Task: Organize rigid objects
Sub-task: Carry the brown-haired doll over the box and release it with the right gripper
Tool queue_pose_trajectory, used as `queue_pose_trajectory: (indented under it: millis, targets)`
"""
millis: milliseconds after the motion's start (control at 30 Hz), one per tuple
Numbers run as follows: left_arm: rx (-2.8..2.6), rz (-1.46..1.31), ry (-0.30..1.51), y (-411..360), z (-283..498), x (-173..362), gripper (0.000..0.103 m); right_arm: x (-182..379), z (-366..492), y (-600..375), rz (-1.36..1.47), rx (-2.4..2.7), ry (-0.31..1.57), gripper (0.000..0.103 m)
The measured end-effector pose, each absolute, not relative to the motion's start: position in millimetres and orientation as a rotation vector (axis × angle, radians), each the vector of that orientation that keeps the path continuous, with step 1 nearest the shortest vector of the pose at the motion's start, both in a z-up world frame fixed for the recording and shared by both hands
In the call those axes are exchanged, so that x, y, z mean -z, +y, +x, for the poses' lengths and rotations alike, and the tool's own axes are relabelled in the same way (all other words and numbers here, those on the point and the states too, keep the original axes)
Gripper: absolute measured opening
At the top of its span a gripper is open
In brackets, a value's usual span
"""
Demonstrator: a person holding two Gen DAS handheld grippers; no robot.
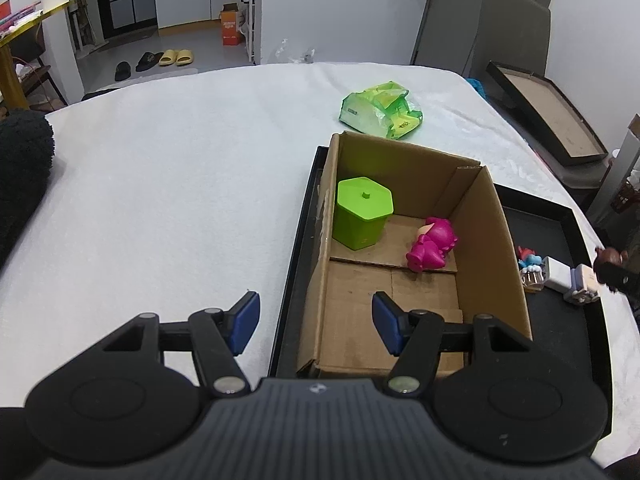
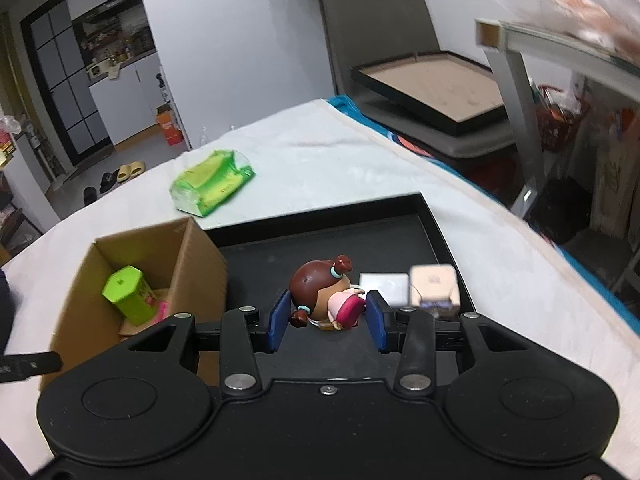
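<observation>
A cardboard box stands in a black tray on a white cloth. Inside the box are a green hexagonal lidded container and a magenta toy figure. My left gripper is open and empty, above the box's near left wall. My right gripper is shut on a brown-haired doll figure, held above the tray to the right of the box. The green container shows in the right wrist view too. The doll sits at the far right of the left wrist view.
A white block, a beige cube toy and, in the left wrist view, a small blue figure lie in the tray. A green plastic pack lies on the cloth beyond the box. A dark fuzzy object is at left.
</observation>
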State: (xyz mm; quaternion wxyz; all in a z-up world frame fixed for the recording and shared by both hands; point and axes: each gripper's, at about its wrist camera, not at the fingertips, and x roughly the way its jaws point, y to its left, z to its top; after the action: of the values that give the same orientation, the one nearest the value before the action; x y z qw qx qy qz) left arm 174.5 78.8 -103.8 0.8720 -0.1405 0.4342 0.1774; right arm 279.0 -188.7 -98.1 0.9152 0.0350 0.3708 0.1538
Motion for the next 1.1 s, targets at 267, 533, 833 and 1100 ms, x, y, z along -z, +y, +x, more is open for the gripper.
queue_pose_trajectory:
  millis: [267, 533, 833, 1100]
  targets:
    - [-0.357, -0.304, 0.901, 83.1, 171.4, 103.9, 0.06, 70.5, 272.3, -159.1, 0.023, -0.398, 0.728, 0.041]
    - [-0.322, -0.328, 0.891, 87.6, 169.9, 105.8, 0.055, 58.3, 266.4, -122.7, -0.036, -0.469, 0.724, 0.041]
    - [-0.287, -0.381, 0.899, 96.6, 171.3, 112.7, 0.035, 55.6, 260.9, -81.2, -0.107, -0.518, 0.731, 0.041]
    - [-0.251, -0.405, 0.904, 100.8, 172.7, 117.8, 0.013, 65.8, 258.5, -51.3, -0.149, -0.539, 0.765, 0.041]
